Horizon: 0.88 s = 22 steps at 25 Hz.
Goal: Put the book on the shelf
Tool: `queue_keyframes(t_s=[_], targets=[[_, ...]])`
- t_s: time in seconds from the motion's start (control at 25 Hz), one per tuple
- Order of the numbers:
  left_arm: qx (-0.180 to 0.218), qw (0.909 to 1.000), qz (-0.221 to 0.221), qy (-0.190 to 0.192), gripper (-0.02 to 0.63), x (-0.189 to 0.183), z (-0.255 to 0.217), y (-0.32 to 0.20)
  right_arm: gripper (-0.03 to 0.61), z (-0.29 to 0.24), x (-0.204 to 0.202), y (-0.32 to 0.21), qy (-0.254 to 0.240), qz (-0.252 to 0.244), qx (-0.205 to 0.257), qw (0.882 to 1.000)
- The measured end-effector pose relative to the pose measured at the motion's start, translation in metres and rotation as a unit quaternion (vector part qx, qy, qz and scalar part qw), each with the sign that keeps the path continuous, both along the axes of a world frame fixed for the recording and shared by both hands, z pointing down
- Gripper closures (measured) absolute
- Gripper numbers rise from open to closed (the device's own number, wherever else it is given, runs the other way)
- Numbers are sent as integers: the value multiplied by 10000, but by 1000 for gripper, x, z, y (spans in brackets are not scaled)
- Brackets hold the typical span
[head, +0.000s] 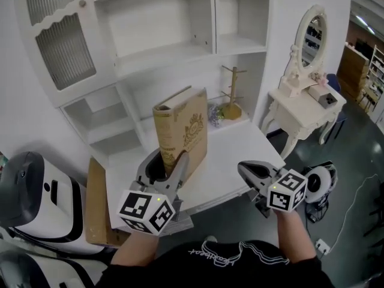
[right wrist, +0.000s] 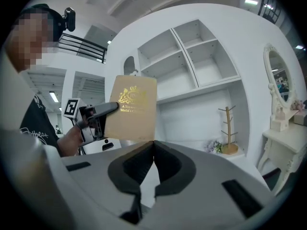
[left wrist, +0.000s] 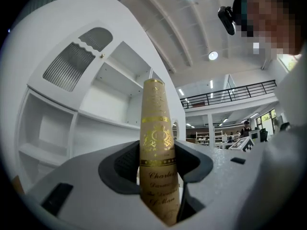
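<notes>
A tan hardback book (head: pixel 183 131) with gold print stands upright above the white table (head: pixel 237 146). My left gripper (head: pixel 171 161) is shut on its lower spine edge. In the left gripper view the book's spine (left wrist: pixel 157 147) fills the gap between the two jaws. The right gripper (head: pixel 246 170) hovers to the right of the book, apart from it, jaws shut with nothing between them. From the right gripper view the book's cover (right wrist: pixel 132 109) shows at the left with the left gripper clamped on it. The white shelf unit (head: pixel 162 53) stands behind the book, its compartments bare.
A wooden mug tree (head: pixel 231 95) and a small flower bunch (head: pixel 215 116) sit at the table's back right. A white vanity with an oval mirror (head: pixel 306 98) stands to the right. A white machine (head: pixel 36 203) and a cardboard sheet (head: pixel 96 203) are on the left.
</notes>
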<state>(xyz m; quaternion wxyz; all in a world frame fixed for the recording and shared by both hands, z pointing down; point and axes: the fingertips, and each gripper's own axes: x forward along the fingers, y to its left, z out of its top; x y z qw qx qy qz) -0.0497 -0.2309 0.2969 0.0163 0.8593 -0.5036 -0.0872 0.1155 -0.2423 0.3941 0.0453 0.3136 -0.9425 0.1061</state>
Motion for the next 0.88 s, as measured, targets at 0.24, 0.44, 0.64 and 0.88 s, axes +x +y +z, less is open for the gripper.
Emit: queue_keyframes(t_s=[0.24, 0.44, 0.64, 0.88], targets=[[279, 9992, -167, 212, 417, -16, -37, -67, 580, -5, -8, -77, 180, -176, -52, 9997], [508, 9961, -606, 379, 417, -39, -56, -103, 580, -4, -19, -116, 301, -407, -93, 9987], [707, 9936, -825, 313, 417, -52, -76, -116, 580, 6, -45, -140, 206, -792, -222, 9964], [1014, 9866, -1256, 237, 417, -72, -112, -128, 580, 10, -78, -162, 196, -1370, -255, 9900]])
